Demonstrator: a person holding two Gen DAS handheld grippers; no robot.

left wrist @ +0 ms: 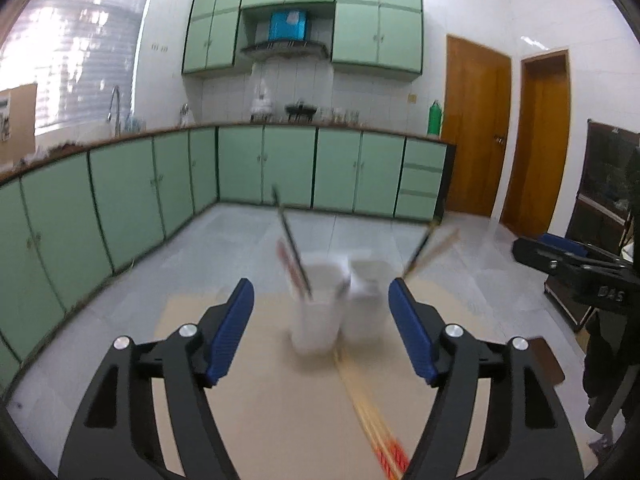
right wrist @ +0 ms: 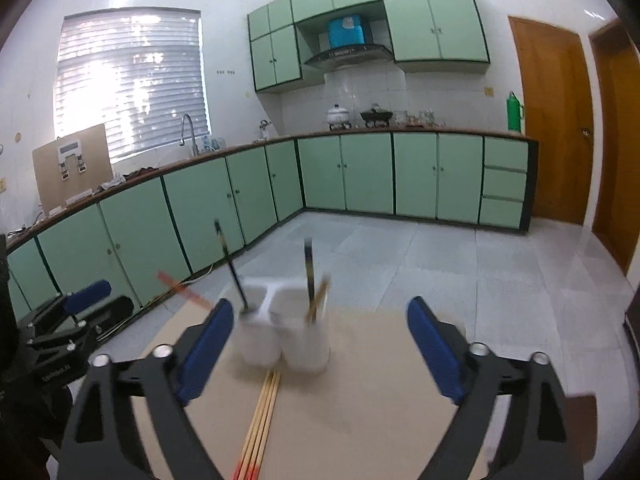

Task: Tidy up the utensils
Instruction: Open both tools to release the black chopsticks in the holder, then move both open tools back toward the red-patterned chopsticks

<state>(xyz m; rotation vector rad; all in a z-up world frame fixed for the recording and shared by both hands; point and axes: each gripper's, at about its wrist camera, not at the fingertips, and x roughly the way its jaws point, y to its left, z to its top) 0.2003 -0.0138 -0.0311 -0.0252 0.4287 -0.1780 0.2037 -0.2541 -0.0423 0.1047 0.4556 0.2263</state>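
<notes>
Two white holders stand side by side on a tan tabletop [left wrist: 260, 400], blurred in both views. In the left holder [left wrist: 316, 312] [right wrist: 258, 340] lean a dark chopstick [left wrist: 286, 236] and a red-ended one [right wrist: 180, 290]. From the right holder [left wrist: 366, 304] [right wrist: 306, 344] rise a dark chopstick and a wooden one [left wrist: 430, 244] [right wrist: 318, 296]. Several wooden chopsticks with red ends [left wrist: 368, 412] [right wrist: 262, 412] lie flat in front of the holders. My left gripper [left wrist: 320, 286] is open and empty just short of the holders. My right gripper [right wrist: 320, 304] is open wide, also empty.
Each gripper shows at the edge of the other's view: the right gripper [left wrist: 560, 256] and the left gripper [right wrist: 84, 296]. Green floor cabinets [right wrist: 360, 176] line the far walls across a tiled floor [right wrist: 440, 264]. Wooden doors [left wrist: 476, 128] and a dark cabinet [left wrist: 600, 208] stand at the right.
</notes>
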